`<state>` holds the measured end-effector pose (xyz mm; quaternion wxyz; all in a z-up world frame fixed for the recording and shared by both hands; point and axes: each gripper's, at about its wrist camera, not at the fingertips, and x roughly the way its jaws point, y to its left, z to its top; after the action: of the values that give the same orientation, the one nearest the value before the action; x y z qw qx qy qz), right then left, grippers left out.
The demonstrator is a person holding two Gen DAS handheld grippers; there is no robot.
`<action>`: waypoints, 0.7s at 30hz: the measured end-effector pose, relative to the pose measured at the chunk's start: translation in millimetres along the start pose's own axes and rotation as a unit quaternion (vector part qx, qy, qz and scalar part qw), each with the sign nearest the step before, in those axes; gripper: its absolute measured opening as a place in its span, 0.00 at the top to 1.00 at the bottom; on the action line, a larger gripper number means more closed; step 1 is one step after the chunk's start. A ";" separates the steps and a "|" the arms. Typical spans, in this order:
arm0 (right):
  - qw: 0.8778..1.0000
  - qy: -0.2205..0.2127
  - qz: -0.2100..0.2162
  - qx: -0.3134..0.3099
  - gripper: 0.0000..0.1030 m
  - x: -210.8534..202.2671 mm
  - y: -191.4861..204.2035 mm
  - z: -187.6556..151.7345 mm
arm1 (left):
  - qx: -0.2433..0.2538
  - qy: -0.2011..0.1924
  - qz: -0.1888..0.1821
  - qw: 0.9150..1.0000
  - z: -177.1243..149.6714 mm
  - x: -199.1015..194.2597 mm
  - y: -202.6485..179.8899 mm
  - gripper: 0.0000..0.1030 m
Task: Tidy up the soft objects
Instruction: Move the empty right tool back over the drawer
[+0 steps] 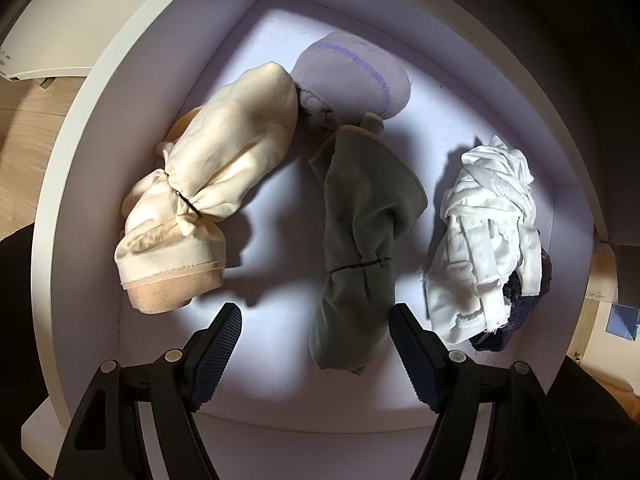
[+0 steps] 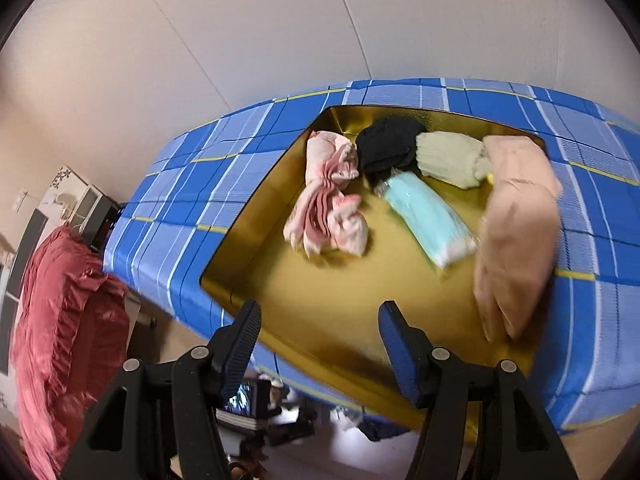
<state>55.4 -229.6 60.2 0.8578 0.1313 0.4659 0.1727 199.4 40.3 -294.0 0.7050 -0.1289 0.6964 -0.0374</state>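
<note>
White drawer (image 1: 80, 184): grey bundle (image 1: 360, 240) btwn left gripper (image 1: 316, 320) jaws

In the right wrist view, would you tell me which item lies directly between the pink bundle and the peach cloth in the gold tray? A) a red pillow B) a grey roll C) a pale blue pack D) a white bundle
C: the pale blue pack lies on the gold tray, pink bundle on one side, peach cloth on the other.
</note>
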 end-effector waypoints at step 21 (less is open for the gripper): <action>0.982 0.176 0.004 -0.073 0.31 78.0 -35.2 -179.8 | 0.016 -0.017 -0.001 1.000 -24.3 -17.3 8.3 0.25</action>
<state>-50.9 -217.2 -107.7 0.7689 0.0378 0.5955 0.2296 173.8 49.1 -279.0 0.7184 -0.1191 0.6838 -0.0470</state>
